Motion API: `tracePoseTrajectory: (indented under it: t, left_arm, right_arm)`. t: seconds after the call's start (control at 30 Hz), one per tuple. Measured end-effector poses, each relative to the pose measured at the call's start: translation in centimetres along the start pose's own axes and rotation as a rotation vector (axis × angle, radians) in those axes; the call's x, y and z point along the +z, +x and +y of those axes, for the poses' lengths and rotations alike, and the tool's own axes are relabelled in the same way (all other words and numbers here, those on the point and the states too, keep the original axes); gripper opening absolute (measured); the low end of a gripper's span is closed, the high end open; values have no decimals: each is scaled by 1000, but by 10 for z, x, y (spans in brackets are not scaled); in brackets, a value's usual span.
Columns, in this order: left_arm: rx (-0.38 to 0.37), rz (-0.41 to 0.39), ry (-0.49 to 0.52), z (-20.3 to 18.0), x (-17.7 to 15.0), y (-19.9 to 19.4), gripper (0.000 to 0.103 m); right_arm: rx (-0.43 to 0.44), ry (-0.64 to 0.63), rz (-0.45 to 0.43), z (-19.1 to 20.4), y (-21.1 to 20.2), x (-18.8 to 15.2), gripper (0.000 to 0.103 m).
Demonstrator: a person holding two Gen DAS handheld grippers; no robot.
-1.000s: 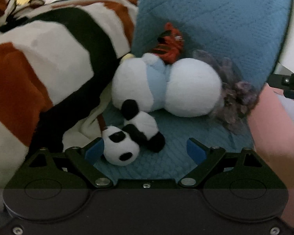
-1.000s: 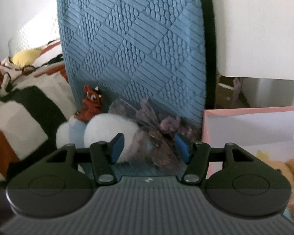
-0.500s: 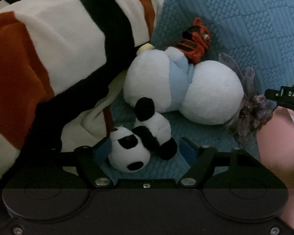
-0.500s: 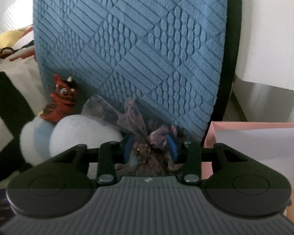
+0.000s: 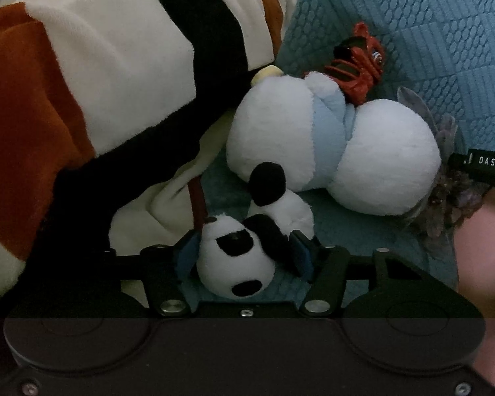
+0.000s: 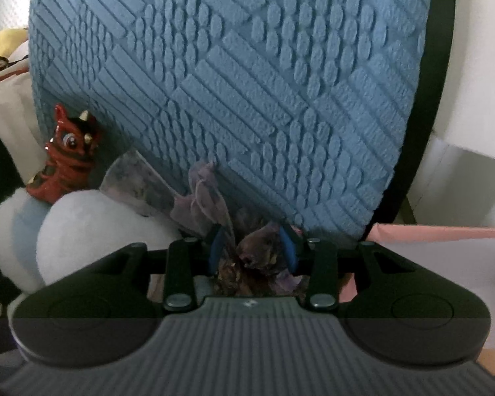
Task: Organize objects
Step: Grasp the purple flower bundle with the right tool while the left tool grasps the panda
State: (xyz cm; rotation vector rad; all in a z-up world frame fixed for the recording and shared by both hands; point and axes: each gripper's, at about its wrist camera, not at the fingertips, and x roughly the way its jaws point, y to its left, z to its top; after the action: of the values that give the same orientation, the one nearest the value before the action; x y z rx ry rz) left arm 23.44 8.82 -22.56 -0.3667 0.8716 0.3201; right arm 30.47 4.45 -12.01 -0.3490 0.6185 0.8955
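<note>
Left gripper (image 5: 244,257): tilted down at the bed, low centre of its view; the blue pads are closing in on the head of the panda plush (image 5: 244,257), one on each side and touching it.
Panda plush: lies on the blue quilted cover (image 5: 363,231), head toward the camera, body and one black paw stretching up toward the white plush (image 5: 333,151).
Right gripper (image 6: 252,247): tilted down, low centre of its own view; its pads pinch the purple dried-flower bundle (image 6: 250,257) with the gauzy wrap standing up above them. Its black tip with the letters "DAS" shows at the right edge of the left view.
White plush: lies on its side mid-frame, a pale blue band round its middle, touching the bundle on its right.
Red figurine (image 5: 356,66): sits above the white plush, against the blue pillow (image 6: 247,82).
Striped blanket (image 5: 99,82): fills the upper left, in orange, cream and black.
Pink box (image 6: 445,257): at the right edge, beside the pillow; I cannot see its contents.
</note>
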Motion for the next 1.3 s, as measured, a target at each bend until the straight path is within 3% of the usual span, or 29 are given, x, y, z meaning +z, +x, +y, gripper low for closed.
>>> tracePoseTrajectory:
  t: [0.07,0.17,0.23,0.3,0.47,0.7,0.97,1.3]
  left_arm:
    - [-1,-7,-20,2,0,0,54]
    - [1,-15,-28,2,-2,-2,53]
    - [3,-15,-27,1,-2,-2,53]
    - [-2,-12,-38,2,-2,-3,53]
    - [-35,-9,-79,6,0,-6,52]
    - [-91,-16,-132,13,3,-16,52]
    - [-146,1,-95,7,-4,-26,52]
    - [-194,36,-140,15,-8,-31,52]
  right_arm:
    - [23,25,26,-4,6,-1,38]
    - [24,31,32,-9,9,-1,28]
    - [33,33,34,-13,9,-1,11]
    - [54,38,27,-16,6,-1,5]
    - [70,14,-3,-12,-8,-1,3]
    - [91,83,-6,-14,-35,-9,3]
    - [100,78,11,0,-68,-27,3]
    - [94,76,42,13,-115,-79,3]
